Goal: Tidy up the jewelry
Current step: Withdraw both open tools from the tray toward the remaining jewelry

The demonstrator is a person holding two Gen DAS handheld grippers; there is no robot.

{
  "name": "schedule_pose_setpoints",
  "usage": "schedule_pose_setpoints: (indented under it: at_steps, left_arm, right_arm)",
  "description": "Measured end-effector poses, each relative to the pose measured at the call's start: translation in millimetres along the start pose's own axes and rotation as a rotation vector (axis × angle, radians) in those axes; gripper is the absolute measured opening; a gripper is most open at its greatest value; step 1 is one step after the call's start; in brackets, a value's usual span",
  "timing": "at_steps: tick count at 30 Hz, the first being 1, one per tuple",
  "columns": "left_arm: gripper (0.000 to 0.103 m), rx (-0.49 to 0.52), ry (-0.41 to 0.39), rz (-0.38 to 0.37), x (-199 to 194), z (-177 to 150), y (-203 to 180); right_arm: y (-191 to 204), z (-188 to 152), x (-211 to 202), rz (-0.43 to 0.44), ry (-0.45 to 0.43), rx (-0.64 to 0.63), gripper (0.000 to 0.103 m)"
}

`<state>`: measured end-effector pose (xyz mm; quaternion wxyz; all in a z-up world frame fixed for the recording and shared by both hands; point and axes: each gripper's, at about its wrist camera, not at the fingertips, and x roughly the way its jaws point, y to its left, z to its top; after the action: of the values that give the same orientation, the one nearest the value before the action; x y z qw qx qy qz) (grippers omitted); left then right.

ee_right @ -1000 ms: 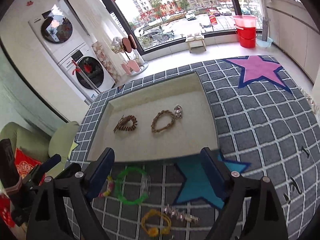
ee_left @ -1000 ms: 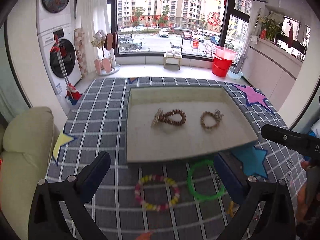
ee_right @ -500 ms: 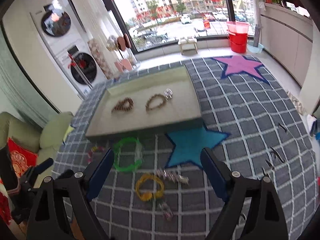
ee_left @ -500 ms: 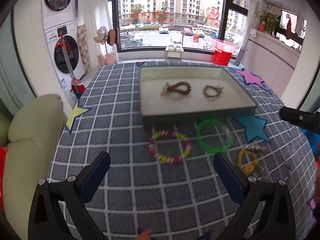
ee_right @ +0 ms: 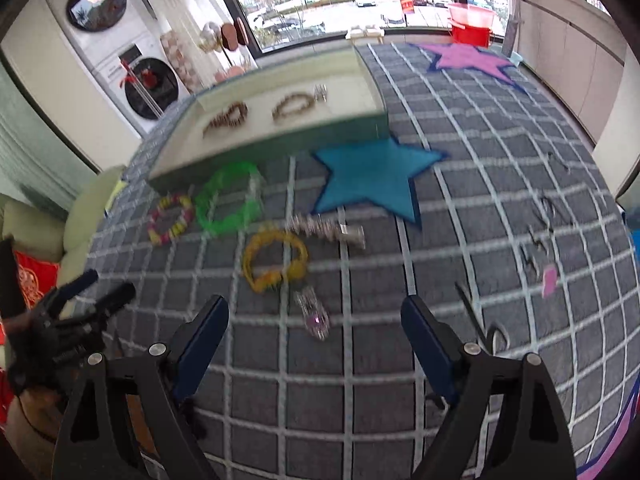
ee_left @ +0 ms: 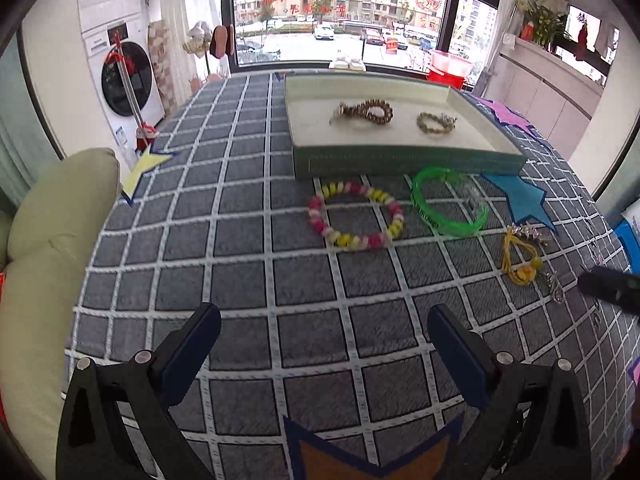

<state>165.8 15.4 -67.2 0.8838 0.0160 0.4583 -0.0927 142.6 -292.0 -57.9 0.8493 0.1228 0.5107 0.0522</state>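
Tray (ee_left: pixel 400 160) sits at the far side of the checked cloth (ee_left: pixel 248 280); inside it lie a brown bead bracelet (ee_left: pixel 366 111) and, to its right and apart from it, a gold chain bracelet (ee_left: pixel 436 123). On the cloth just in front of the tray: pink-yellow bracelet (ee_left: pixel 356 216), with a green bangle (ee_left: pixel 450 206) beside it to the right, its far edge close against the tray wall. Further right, a yellow bracelet (ee_left: pixel 520 258) touching a silver chain (ee_left: pixel 528 234). Right wrist view is motion-blurred: yellow bracelet (ee_right: pixel 275 261) lies ahead of the right gripper (ee_right: pixel 316 328), and a small silver piece with a pink stone (ee_right: pixel 314 316) lies closest, between the two fingers' lines but touching neither. Right gripper jaws spread wide, holding nothing. Left gripper (ee_left: pixel 324 340) also spread wide and empty, over bare cloth, well short of the pink-yellow bracelet. Blue star patch (ee_right: pixel 372 180) sits near the tray's right corner, pink star (ee_right: pixel 468 58) beyond. Room: stacked washer (ee_left: pixel 120 76) at left, window (ee_left: pixel 340 12) behind, cream cushion (ee_left: pixel 44 240) at the cloth's left edge.
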Motion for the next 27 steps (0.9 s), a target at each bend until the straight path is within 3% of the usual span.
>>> schedule_pose_setpoints:
  at_steps: [9, 20, 27]
  left_arm:
    - [0.103, -0.032, 0.034, -0.005, 16, 1, 0]
    - [0.103, -0.049, 0.03, -0.017, 36, 32, 0]
    - [0.103, -0.058, 0.002, -0.024, 45, 53, 2]
  right_arm:
    - [3, -17, 13, -0.026, 0.025, -0.012, 0.09]
    - [19, -14, 21, -0.086, 0.005, -0.063, 0.089]
    - [24, -9, 24, -0.096, -0.003, -0.078, 0.079]
